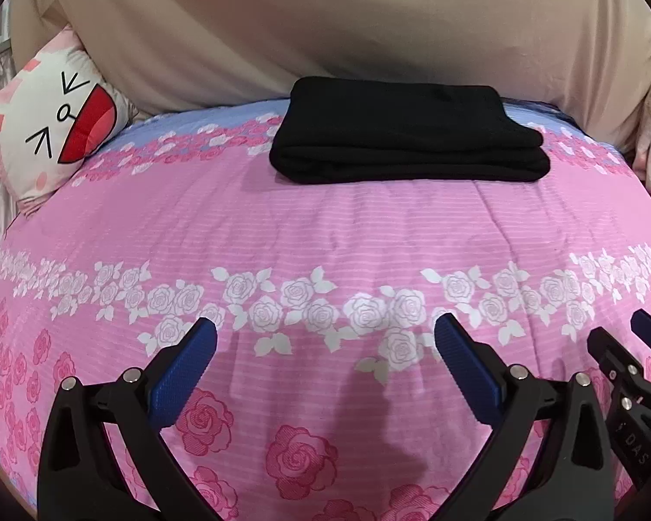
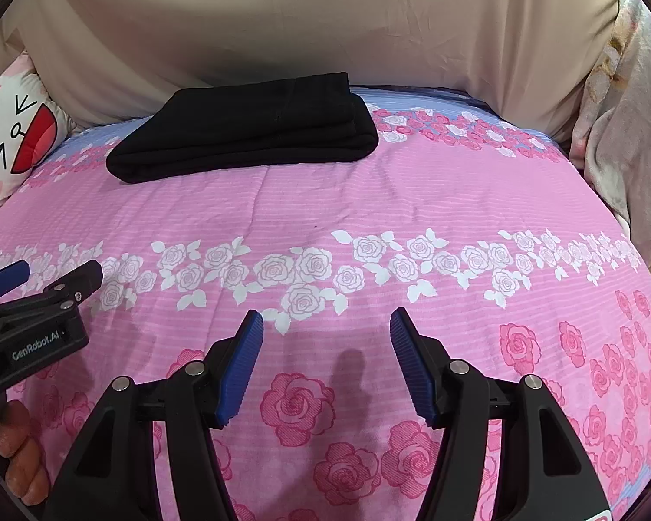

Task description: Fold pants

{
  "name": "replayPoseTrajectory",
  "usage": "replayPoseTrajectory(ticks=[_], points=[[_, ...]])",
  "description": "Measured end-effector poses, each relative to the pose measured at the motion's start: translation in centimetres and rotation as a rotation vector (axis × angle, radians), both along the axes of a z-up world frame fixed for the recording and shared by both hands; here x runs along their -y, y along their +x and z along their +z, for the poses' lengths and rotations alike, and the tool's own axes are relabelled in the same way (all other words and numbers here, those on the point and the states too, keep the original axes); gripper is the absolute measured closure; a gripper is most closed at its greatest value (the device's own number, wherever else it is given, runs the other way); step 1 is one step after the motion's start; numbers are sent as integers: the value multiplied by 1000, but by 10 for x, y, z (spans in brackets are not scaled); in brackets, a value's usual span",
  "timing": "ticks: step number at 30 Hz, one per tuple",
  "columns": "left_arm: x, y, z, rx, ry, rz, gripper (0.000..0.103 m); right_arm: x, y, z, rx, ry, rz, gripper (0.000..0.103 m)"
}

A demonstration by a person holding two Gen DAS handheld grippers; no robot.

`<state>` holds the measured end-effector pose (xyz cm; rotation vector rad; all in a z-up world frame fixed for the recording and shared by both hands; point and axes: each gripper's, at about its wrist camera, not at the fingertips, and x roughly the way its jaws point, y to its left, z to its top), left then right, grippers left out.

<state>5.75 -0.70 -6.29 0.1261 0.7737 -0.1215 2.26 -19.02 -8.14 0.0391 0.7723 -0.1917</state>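
Observation:
The black pants (image 1: 408, 130) lie folded into a flat rectangular stack at the far side of the pink rose-print bedspread (image 1: 325, 234). They also show in the right wrist view (image 2: 247, 128), far left of centre. My left gripper (image 1: 325, 330) is open and empty, hovering over the near part of the bed, well short of the pants. My right gripper (image 2: 325, 321) is open and empty too, beside the left one. The right gripper's tip shows in the left wrist view (image 1: 646, 330), and the left gripper shows in the right wrist view (image 2: 43, 280).
A white cartoon-face pillow (image 1: 52, 130) lies at the far left. A beige sheet (image 1: 325, 21) hangs behind the bed. A floral blanket (image 2: 629, 108) is bunched at the far right. A hand (image 2: 17, 456) holds the left gripper's handle.

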Motion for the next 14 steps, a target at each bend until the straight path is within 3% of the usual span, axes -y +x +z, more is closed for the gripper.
replayPoseTrajectory(ticks=[7, 9, 14], points=[[6, -8, 3, 32, 41, 4, 5, 1, 0, 0, 2, 2, 3, 43], [4, -6, 1, 13, 48, 28, 5, 1, -1, 1, 7, 1, 1, 36], [2, -4, -1, -7, 35, 21, 5, -1, -3, 2, 11, -6, 7, 36]])
